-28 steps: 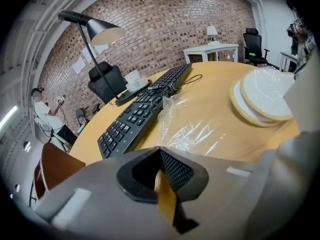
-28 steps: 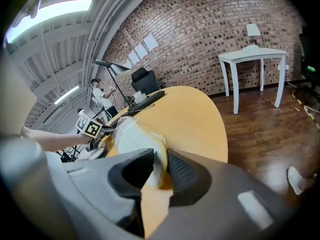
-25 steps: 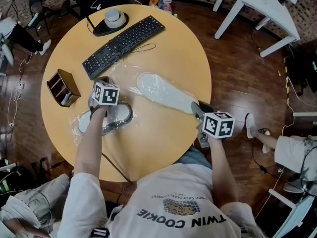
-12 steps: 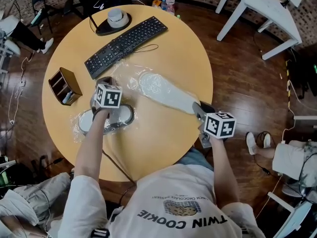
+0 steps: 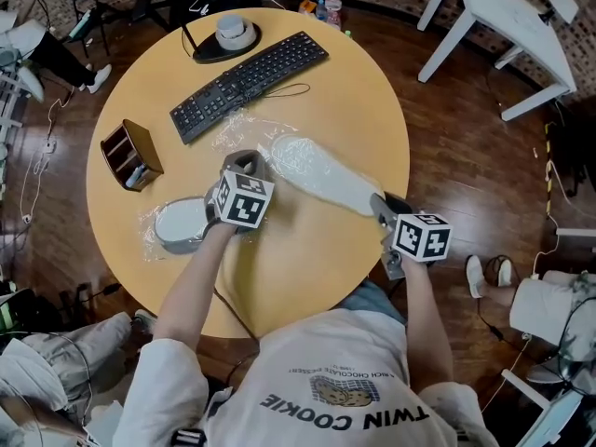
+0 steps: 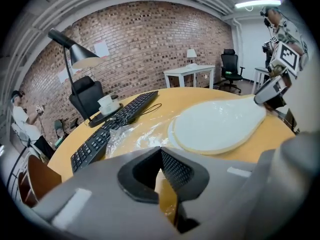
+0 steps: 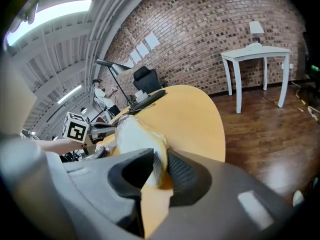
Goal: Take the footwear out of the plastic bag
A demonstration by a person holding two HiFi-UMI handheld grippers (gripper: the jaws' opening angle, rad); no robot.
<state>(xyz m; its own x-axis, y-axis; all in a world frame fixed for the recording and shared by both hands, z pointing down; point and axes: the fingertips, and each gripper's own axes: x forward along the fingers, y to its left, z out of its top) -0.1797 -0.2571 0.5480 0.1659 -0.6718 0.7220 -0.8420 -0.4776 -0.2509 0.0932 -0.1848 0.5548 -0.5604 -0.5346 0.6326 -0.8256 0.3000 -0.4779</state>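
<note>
Right hand-held gripper (image 7: 159, 164): closed on the heel end of the long white slipper (image 5: 321, 177), film included, at the near edge of the counter (image 5: 345, 91).
Left hand-held gripper (image 6: 160, 154): jaws together at the tips, with nothing visible between them. It hangs over the counter just short of that slipper's toe end.
Long white slipper: runs from the near right edge toward the middle of the counter. It is wrapped in the clear plastic bag (image 5: 240, 130), whose slack bunches beyond the toe.
Second slipper (image 5: 180, 223): left of the left hand-held gripper, lying on crinkled film (image 5: 149, 240). I cannot tell whether it is fully out of that film.
Beyond: a brown organizer (image 5: 130, 155) at the left, a black keyboard (image 5: 250, 84) just past the bag, and a lamp base (image 5: 233, 37) at the far edge.
Done: at most 1 of the 2 slippers looks freed.
Left: the long slipper is plainly bagged. It likely needs the left jaws to catch the loose film while the right holds the heel.
</note>
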